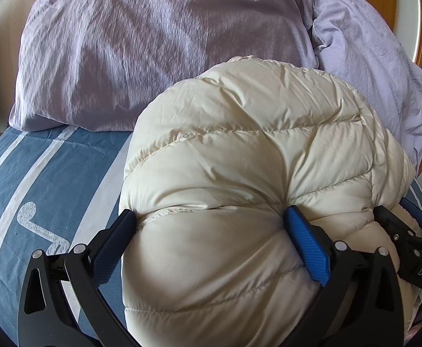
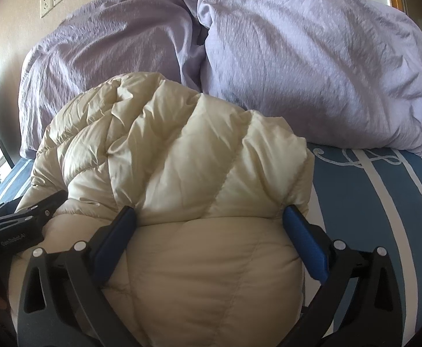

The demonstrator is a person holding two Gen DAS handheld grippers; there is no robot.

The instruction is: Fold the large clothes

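A: Where's the cream puffer jacket?

B: Bunched up on the blue striped bedsheet, in front of two lilac pillows.

A: And the grippers?

B: The left gripper and the right gripper both have their jaws spread wide, with the padding bulging between them; the blue pads dent the fabric, so each seems to grip it.

A: Any writing?

B: "DAS" on the right gripper's body in the left view. The sheet's white print isn't readable.
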